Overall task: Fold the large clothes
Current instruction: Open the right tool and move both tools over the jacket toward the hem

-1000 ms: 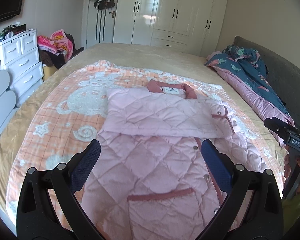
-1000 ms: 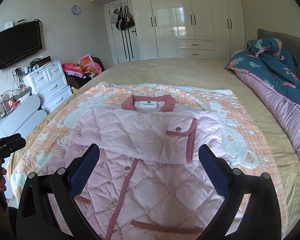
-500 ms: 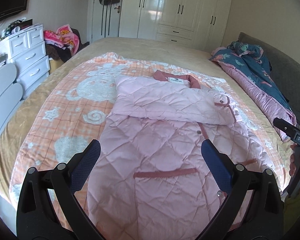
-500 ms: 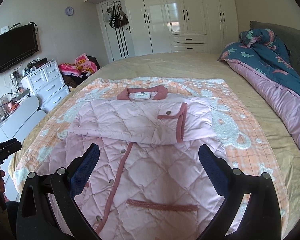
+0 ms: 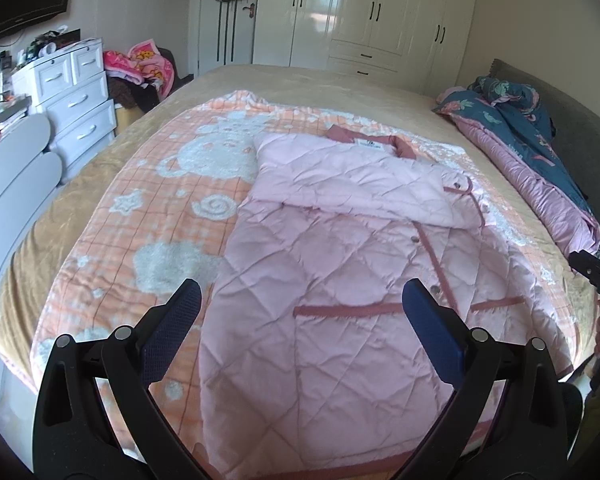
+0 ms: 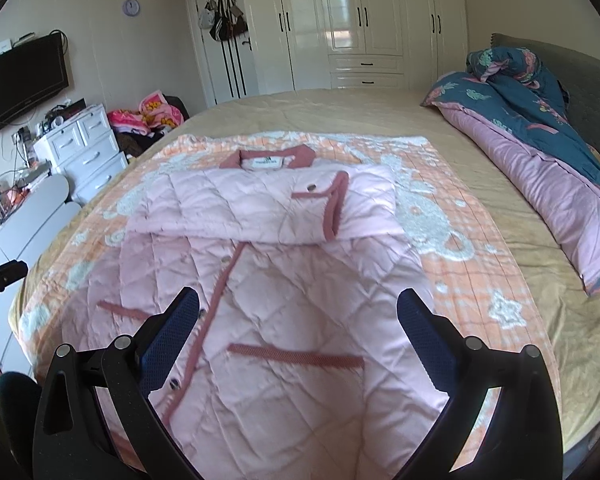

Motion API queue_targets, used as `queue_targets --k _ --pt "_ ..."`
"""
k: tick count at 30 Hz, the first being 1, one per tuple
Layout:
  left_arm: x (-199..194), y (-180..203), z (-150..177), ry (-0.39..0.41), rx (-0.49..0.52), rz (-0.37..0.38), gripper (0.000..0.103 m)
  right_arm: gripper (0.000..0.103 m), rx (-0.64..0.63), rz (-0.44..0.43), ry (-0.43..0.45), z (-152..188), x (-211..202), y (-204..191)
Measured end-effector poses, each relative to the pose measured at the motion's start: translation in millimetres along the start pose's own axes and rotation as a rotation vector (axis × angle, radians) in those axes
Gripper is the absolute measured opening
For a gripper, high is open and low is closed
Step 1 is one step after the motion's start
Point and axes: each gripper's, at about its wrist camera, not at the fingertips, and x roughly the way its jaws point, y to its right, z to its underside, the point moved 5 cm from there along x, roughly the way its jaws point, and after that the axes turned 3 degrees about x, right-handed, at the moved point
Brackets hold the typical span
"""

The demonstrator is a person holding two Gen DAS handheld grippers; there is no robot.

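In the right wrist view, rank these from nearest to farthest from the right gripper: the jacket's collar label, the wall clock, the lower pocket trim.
1. Lower pocket trim, just ahead between the right gripper's fingers.
2. Collar label, at the pink jacket's far end.
3. Wall clock, upper left on the far wall.

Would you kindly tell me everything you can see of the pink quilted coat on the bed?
The pink quilted coat lies flat, front up, on an orange-and-white blanket spread over the bed. It looks padded, with diamond stitching, darker rose trim along the collar, front edge and pocket bands, and metal snap buttons. A white label shows inside the collar. Both sleeves are folded across the chest, a rose-edged cuff uppermost. The hem points toward the cameras. Both grippers are open above it, touching nothing.
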Motion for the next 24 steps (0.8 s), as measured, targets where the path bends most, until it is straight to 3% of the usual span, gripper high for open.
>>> queue_targets --k 7,24 --pt "5 -14 22 -0.042 -0.007 -0.036 0.095 0.099 0.011 0.024 -0.039 22 -5 15" --pt "21 -46 68 -0.126 -0.049 -0.041 0.092 0.099 0.045 0.057 -0.090 51 -9 41"
